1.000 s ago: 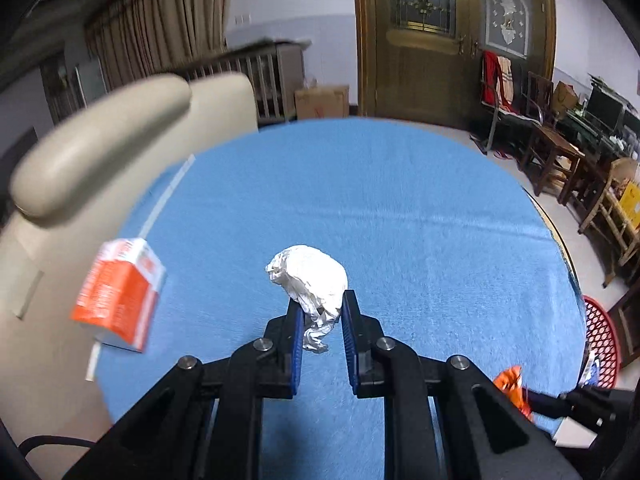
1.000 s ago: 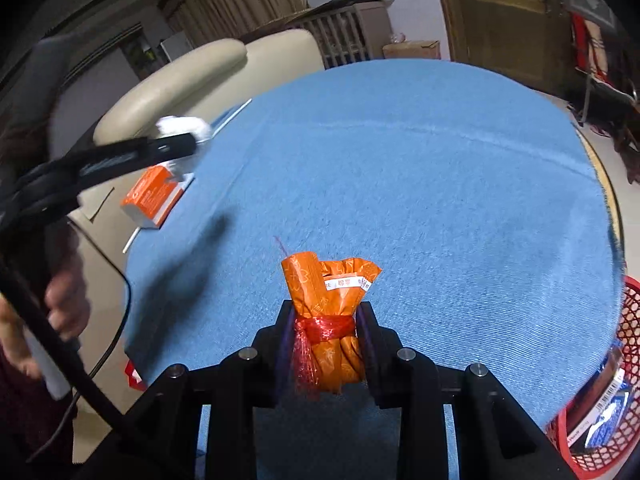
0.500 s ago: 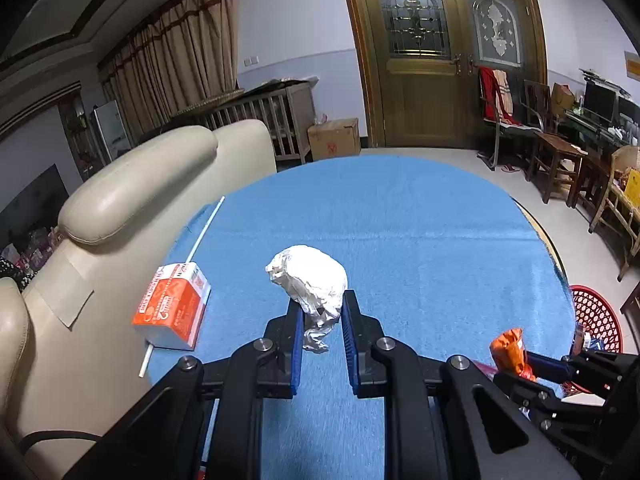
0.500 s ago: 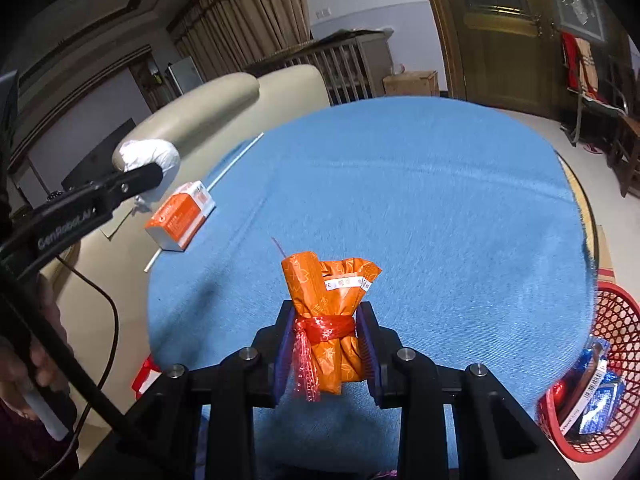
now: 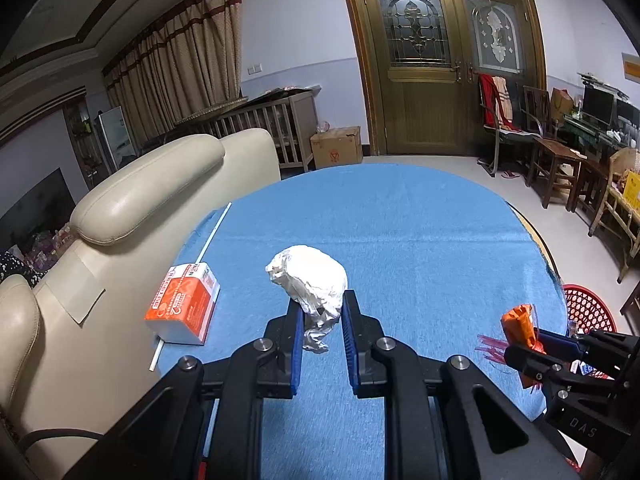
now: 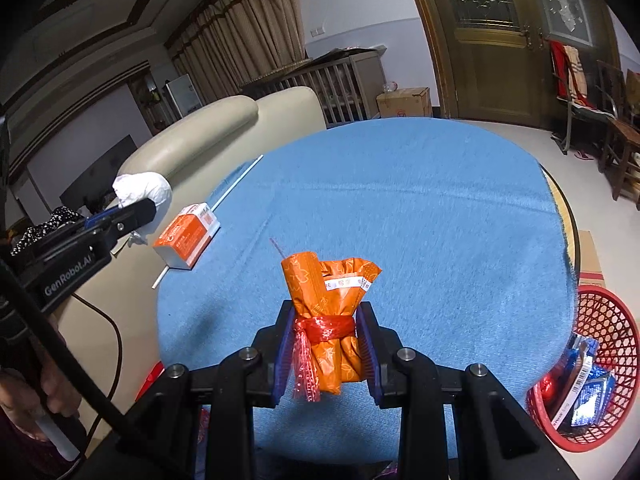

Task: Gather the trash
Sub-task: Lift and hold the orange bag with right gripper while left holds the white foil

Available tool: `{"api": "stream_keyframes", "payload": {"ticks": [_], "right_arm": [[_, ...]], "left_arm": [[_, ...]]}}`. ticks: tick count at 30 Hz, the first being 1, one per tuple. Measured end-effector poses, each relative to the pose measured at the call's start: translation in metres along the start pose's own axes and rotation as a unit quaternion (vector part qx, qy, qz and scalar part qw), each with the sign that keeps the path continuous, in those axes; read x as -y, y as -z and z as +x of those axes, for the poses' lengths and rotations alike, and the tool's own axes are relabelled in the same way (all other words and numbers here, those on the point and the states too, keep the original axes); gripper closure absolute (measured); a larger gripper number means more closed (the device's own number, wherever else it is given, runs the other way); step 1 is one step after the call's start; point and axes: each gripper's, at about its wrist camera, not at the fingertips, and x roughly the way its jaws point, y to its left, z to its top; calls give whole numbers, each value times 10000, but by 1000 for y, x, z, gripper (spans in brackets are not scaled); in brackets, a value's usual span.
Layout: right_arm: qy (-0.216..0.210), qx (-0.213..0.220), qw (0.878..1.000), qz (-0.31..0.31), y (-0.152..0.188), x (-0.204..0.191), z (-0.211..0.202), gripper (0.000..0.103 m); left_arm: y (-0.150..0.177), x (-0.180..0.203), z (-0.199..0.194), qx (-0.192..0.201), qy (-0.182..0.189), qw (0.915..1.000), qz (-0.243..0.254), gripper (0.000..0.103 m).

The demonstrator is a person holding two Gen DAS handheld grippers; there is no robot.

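My left gripper (image 5: 320, 312) is shut on a crumpled white paper ball (image 5: 310, 280), held above the blue table (image 5: 400, 240). In the right wrist view the same ball (image 6: 142, 190) shows at the far left in the left gripper (image 6: 132, 210). My right gripper (image 6: 326, 332) is shut on a rolled orange wrapper (image 6: 328, 308) tied with red plastic, also lifted off the table (image 6: 400, 200). The left wrist view shows that wrapper (image 5: 520, 322) at the lower right. An orange and white carton (image 5: 184, 304) (image 6: 188, 236) lies on a white straw (image 5: 212, 236) near the table's left edge.
A red mesh basket (image 6: 600, 368) with wrappers inside stands on the floor at the table's right; its rim (image 5: 588, 308) also shows in the left wrist view. A cream leather sofa (image 5: 140, 200) presses against the table's left side. Wooden chairs (image 5: 556, 160) stand far right.
Both grippers have risen with their loads and pulled back, so the table looks smaller and more of the room shows. The basket's contents came into the right wrist view.
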Motion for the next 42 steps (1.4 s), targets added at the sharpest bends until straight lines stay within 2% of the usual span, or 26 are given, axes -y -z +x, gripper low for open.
{"api": "stream_keyframes", "payload": {"ticks": [42], "right_arm": [[-15, 81, 9997, 242, 3, 11, -16, 70]], "left_arm": [[-1, 2, 2, -21, 41, 9997, 244, 83]]}}
